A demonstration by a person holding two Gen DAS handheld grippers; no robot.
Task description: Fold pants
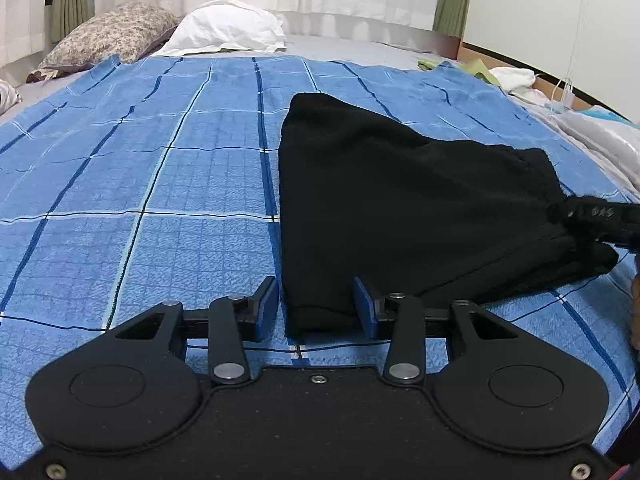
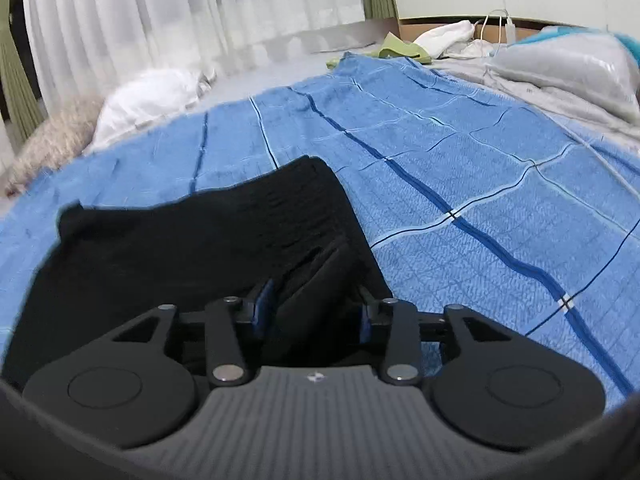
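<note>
Black pants (image 1: 400, 200) lie folded on a blue checked blanket (image 1: 140, 180). Their gathered waistband points to the right edge of the left wrist view. My left gripper (image 1: 316, 306) straddles the near folded corner. The right pad touches the cloth, and a sliver of gap shows at the left pad. In the right wrist view the pants (image 2: 180, 248) fill the lower left. A raised fold of them stands between the wide-apart pads of my right gripper (image 2: 314, 306), which do not press on it. A blurred black piece with white lettering (image 1: 600, 216) lies at the waistband end.
A white pillow (image 1: 228, 28) and a flowered pillow (image 1: 116, 32) sit at the head of the bed under pale curtains. Green and white cloths (image 1: 480, 70), a cable and plastic-wrapped bedding (image 2: 568, 64) crowd the far right side. Blanket to the left of the pants is bare.
</note>
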